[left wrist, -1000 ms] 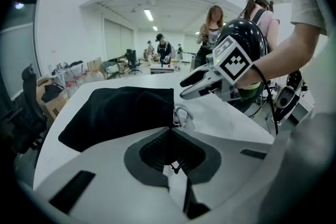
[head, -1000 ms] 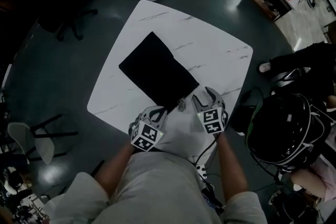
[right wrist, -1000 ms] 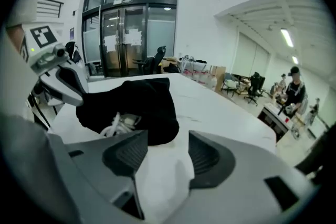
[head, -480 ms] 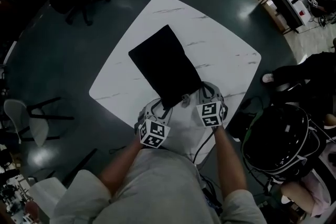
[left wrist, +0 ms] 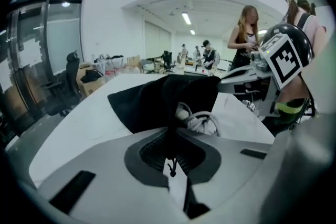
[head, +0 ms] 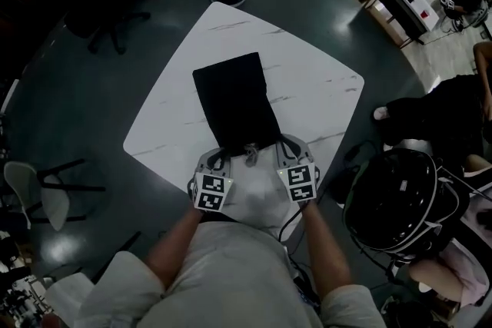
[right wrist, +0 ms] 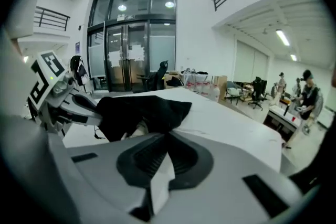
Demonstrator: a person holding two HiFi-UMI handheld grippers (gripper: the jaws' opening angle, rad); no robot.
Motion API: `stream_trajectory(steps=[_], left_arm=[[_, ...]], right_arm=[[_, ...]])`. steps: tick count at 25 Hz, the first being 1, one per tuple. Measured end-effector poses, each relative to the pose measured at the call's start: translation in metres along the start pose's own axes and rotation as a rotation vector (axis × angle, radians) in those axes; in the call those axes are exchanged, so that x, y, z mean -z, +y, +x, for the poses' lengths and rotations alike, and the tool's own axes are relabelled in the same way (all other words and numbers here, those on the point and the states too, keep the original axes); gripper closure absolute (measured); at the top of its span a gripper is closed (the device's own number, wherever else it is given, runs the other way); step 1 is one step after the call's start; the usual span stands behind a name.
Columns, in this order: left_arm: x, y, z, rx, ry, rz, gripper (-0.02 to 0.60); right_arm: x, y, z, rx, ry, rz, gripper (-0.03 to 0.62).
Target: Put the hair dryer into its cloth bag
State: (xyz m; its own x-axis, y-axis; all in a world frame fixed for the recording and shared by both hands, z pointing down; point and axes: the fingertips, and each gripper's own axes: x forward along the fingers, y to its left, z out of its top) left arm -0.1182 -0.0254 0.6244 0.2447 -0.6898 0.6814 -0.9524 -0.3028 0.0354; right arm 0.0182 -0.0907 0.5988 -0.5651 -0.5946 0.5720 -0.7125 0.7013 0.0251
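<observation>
Black cloth bag [head: 233,97] lies on a white, grey-veined table [head: 311,84].

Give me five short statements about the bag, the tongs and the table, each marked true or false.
1. The bag lies on a white table. True.
2. The left tongs stand wide open. False: they are shut on the bag's edge.
3. A pale cord shows at the bag's mouth. True.
4. The bag is red. False: it is black.
5. The right tongs hang over the table's far corner. False: they are shut on the bag's near edge.
</observation>
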Motion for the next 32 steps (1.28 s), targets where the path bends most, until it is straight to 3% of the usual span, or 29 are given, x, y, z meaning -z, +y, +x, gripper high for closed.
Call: stream_trajectory(steps=[3,7,12,25,28,32], left_arm=[[-0.029,0.008,-0.016,-0.018,-0.075,-0.014,0.569],[-0.072,0.02,-0.032,-0.071,-0.173,0.059,0.569],[-0.129,0.041,-0.045,-0.104,-0.268,0.086,0.569],[-0.27,0.074,-0.035,-0.017,-0.429,0.18,0.569],[-0.282,0.069,-0.034,0.031,-0.42,0.202,0.569],[-0.256,0.054,-0.045,0.067,-0.402,0.196,0.569]], right_arm=[[-0.018,0.01,-0.015,-0.013,-0.045,0.019,0.574],[-0.045,0.012,-0.032,0.009,-0.108,0.041,0.575],[-0.084,-0.006,-0.048,0.057,-0.161,0.092,0.576],[-0.199,-0.092,-0.054,0.235,-0.322,0.108,0.576],[-0.205,-0.099,-0.057,0.244,-0.322,0.136,0.576],[-0.183,-0.083,-0.072,0.228,-0.3,0.146,0.576]])
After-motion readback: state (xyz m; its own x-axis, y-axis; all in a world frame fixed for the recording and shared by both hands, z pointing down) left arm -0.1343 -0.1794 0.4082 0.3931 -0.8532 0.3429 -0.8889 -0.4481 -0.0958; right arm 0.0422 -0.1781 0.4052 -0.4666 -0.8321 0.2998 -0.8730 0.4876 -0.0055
